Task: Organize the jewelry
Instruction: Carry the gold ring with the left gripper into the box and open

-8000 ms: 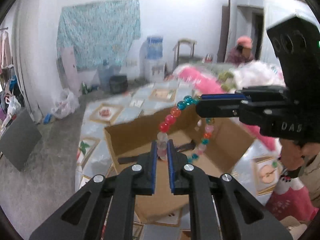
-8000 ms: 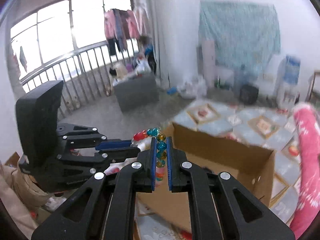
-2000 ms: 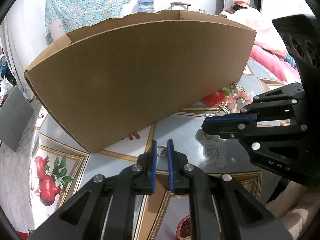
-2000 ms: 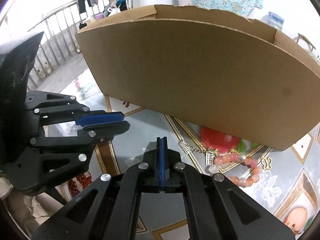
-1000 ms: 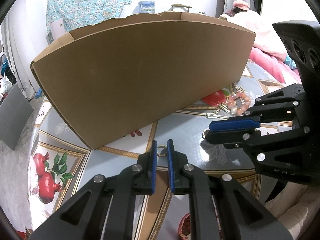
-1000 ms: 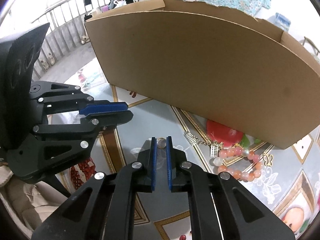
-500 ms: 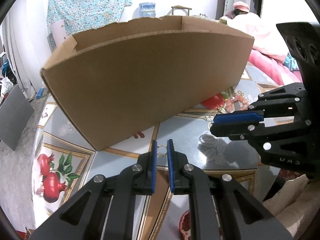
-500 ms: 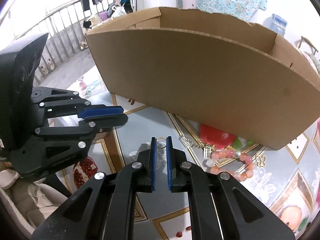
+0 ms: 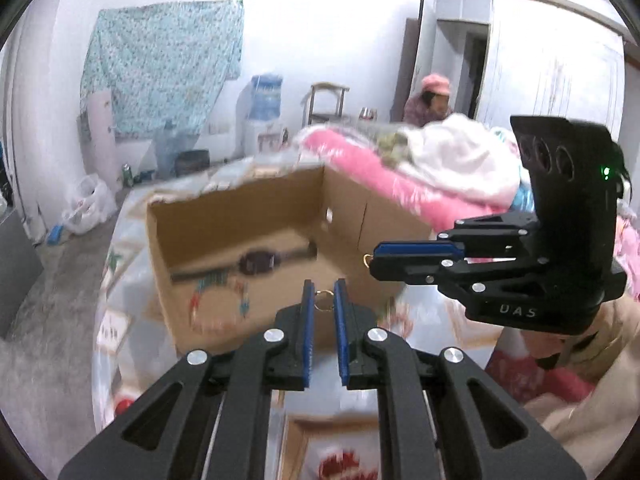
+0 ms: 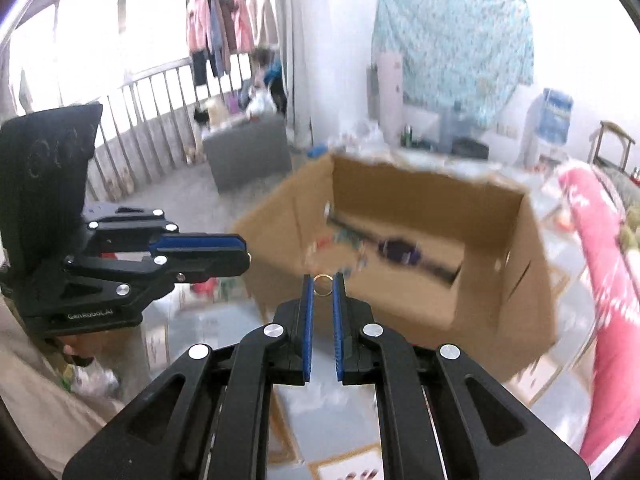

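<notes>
My left gripper (image 9: 323, 294) is shut on a small gold ring (image 9: 323, 300), held in the air in front of the open cardboard box (image 9: 192, 264). My right gripper (image 10: 322, 286) is shut on another small gold ring (image 10: 322, 283), also raised before the box (image 10: 500, 280). Each gripper shows from the side in the other's view: the right gripper (image 9: 374, 258) with a gold bit at its tip, and the left gripper (image 10: 246, 256). Inside the box lie a dark watch (image 9: 260, 261) and a multicoloured bead bracelet (image 9: 218, 300).
The box stands on a table with a patterned fruit cloth (image 9: 120, 328). Pink and white bedding (image 9: 400, 168) is piled behind the box on the right. A person in a pink hat (image 9: 430, 98) is in the background. A railing and hanging clothes (image 10: 224, 28) are far left.
Both grippers have risen from table level with their rings. The views now look down into the open box instead of at its outer wall.
</notes>
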### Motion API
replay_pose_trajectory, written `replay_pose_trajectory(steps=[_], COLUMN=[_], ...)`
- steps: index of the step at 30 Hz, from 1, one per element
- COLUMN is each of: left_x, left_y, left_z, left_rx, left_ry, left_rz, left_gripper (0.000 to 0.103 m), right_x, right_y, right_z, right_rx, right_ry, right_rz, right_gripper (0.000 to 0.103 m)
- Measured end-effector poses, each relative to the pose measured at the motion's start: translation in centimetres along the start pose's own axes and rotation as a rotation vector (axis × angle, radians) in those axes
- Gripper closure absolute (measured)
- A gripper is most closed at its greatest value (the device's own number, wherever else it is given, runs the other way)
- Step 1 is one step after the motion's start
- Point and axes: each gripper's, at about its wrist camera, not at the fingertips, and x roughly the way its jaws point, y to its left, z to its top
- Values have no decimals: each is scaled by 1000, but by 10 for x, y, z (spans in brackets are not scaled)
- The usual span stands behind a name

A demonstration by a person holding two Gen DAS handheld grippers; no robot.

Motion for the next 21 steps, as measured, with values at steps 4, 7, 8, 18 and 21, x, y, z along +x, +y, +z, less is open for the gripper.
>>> replay_pose_trajectory(steps=[4, 7, 8, 18, 21], left_x=[44, 84, 96, 140, 137], left_y=[20, 40, 45, 70, 75], left_z=[21, 28, 29, 21, 21], left_rx=[-45, -122, -143, -279, -305], left_ry=[71, 162, 190, 321, 312], left_rz=[45, 39, 33, 28, 26], left_gripper=[94, 94, 94, 89, 79], right_x=[35, 69, 79, 101, 95], right_y=[-31, -57, -64, -97, -104], right_z=[20, 26, 27, 36, 38], right_rx=[25, 97, 122, 234, 256], right_ry=[45, 143, 175, 289, 276], right_rz=[-1, 34, 38, 79, 86], right_gripper=[96, 96, 96, 91, 89])
